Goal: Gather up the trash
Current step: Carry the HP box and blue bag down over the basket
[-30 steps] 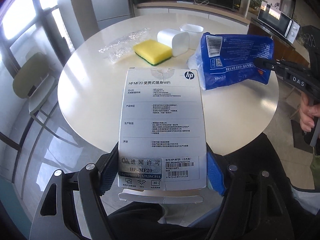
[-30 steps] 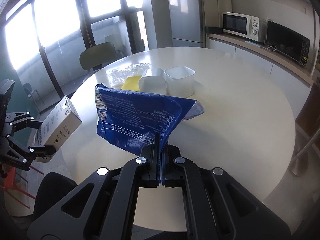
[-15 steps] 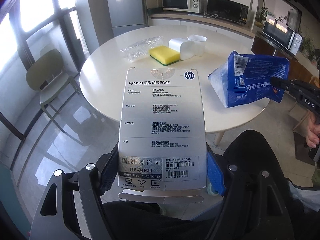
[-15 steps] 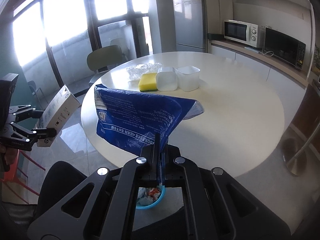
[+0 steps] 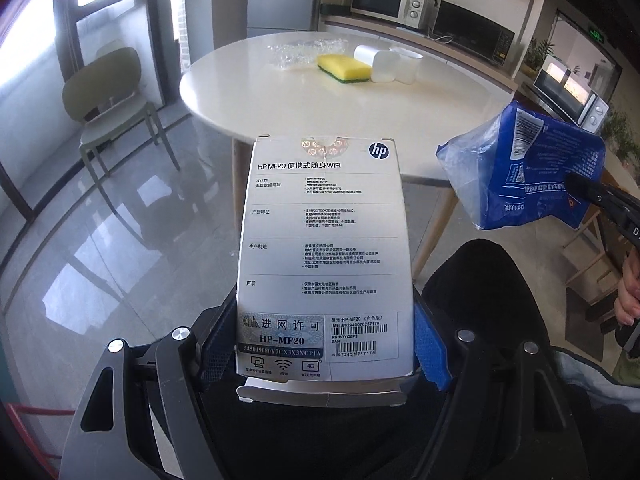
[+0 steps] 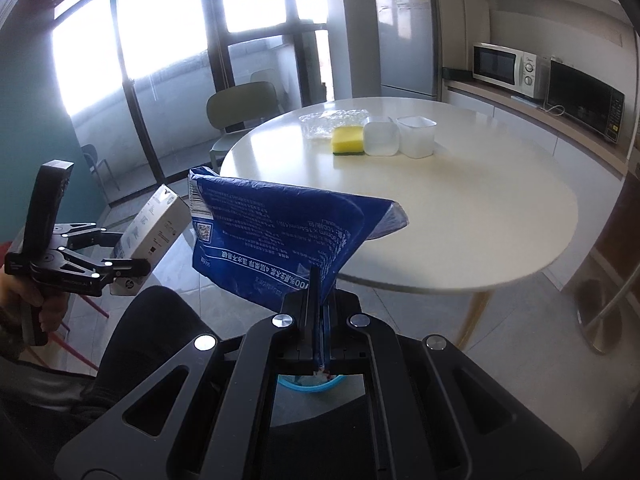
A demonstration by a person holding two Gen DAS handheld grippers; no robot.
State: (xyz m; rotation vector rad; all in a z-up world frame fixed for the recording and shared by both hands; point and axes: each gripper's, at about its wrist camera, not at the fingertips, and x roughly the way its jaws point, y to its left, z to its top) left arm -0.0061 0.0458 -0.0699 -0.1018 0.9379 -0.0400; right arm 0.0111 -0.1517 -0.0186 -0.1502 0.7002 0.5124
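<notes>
My left gripper is shut on a white HP box, held flat above the floor, away from the round table. The box and left gripper also show in the right wrist view. My right gripper is shut on the edge of a blue plastic bag, which hangs in the air; it also shows in the left wrist view. A blue bin with trash inside peeks out just below the right gripper.
On the table lie a crumpled clear plastic wrap, a yellow sponge and two white containers. A green chair stands left of the table. My dark-clothed knees are below. A counter with microwaves runs behind.
Both grippers have pulled back from the table with the box and the bag. The table is now farther away, and the blue bin has come into view under the right gripper.
</notes>
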